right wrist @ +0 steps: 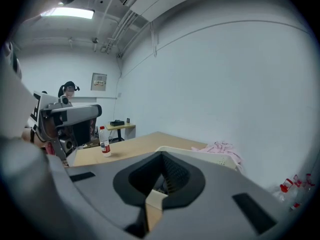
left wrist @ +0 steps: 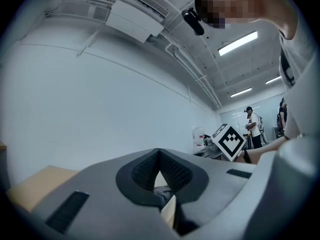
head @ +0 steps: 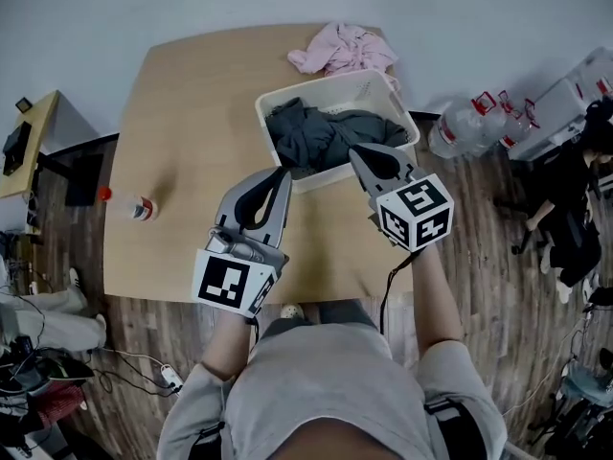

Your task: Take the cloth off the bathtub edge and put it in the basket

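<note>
A white basket [head: 377,84] stands on the wooden table [head: 192,113] with a dark grey cloth [head: 316,132] heaped inside it. Behind the basket a pink cloth [head: 345,51] lies crumpled on the table. My left gripper [head: 283,172] hovers at the basket's front left corner, shut with nothing in it. My right gripper [head: 354,151] sits over the basket's front edge, also shut and empty. In the left gripper view the fingertips [left wrist: 159,151] meet. The right gripper view shows its tips [right wrist: 161,155] closed, with the pink cloth [right wrist: 222,149] beyond.
A small bottle with a red cap [head: 134,206] stands on the table's left side. Several large water bottles [head: 469,123] lie on the floor to the right. A small side table [head: 29,142] is at the far left. A person stands in the background of each gripper view.
</note>
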Tool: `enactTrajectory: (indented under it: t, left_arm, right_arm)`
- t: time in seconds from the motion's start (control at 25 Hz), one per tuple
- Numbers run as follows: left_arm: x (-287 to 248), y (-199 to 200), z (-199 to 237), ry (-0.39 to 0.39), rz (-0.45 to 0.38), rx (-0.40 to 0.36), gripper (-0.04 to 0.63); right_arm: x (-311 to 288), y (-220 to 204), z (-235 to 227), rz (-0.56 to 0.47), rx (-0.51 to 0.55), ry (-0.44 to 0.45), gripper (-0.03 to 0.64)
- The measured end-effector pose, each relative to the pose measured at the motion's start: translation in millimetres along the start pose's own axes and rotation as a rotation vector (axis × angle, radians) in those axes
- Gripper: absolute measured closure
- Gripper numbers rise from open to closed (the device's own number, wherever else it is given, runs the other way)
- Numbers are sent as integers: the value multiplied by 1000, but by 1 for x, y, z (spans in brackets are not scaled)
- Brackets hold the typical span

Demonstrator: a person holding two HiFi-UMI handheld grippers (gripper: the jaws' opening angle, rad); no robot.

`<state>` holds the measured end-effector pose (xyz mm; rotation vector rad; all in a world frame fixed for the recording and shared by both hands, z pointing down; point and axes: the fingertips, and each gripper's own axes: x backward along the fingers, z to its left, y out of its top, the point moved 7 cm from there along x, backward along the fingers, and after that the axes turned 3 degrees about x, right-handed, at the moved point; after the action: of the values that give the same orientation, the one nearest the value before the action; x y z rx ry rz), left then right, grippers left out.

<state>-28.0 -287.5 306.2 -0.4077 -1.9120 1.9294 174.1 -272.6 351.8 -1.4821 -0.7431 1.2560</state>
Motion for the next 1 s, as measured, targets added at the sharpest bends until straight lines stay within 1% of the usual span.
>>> enactTrajectory:
  t: [0.16,0.48,0.72,1.0]
  left_arm:
    - [8,4,-12,-45,-10,-9,598]
    - [29,8,-38,-123,-26,-14,598]
    - [45,7,-52,-177,-27,-12,598]
    - [59,9,-60,-212,-35,-10,598]
  right_arm:
    - [26,2,16,-39,-21,-44,607]
    - [77,5,56,-105,-12,-133,607]
    - [101,4,79,-146,-34,-173,607]
    - [118,7,101,-193,-45,-204,607]
